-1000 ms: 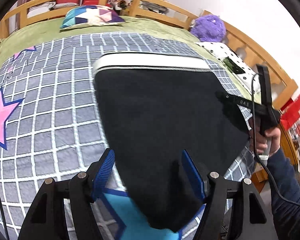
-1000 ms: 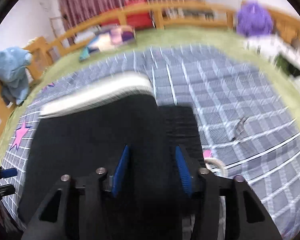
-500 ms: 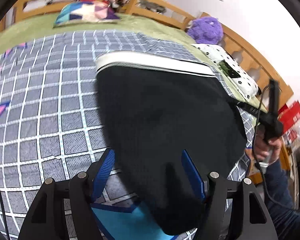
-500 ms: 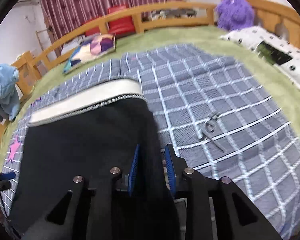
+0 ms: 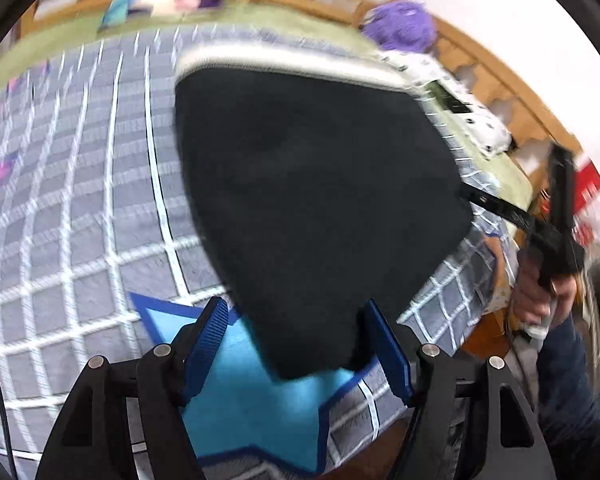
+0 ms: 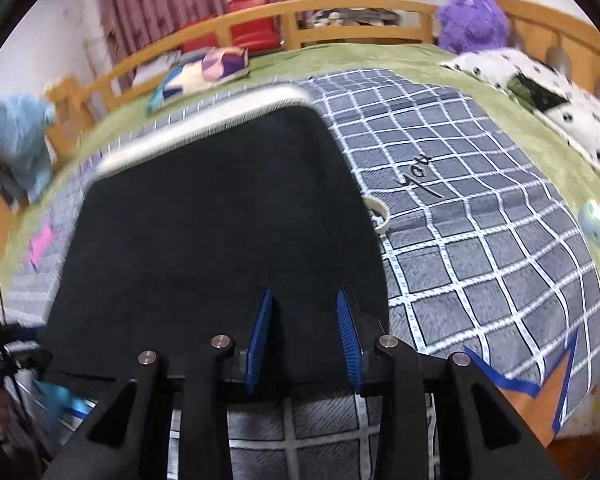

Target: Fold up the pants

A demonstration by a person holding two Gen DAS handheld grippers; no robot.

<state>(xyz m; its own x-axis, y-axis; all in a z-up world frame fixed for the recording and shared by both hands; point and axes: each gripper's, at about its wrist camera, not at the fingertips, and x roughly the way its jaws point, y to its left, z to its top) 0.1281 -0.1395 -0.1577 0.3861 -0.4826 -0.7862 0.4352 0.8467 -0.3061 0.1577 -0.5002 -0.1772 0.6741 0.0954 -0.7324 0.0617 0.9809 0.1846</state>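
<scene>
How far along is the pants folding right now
Done: the black pants lie flat on the checked blanket, white waistband at the far end. In hand: both the left claw and right claw are open at the near edge. Left: apparently another fold.

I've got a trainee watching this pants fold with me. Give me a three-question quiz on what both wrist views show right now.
1. True or false: the black pants lie on the grid-pattern blanket, white waistband at the far end.
2. Multiple choice: in the left wrist view, what lies under the left gripper? A) a blue star patch B) the purple plush C) the dotted pillow
3. Fill in: the right gripper reaches over the pants' ____ edge, its blue pads set apart.

Key: 1 true. 2 A, the blue star patch; the purple plush and dotted pillow sit far off. 3 near.
</scene>
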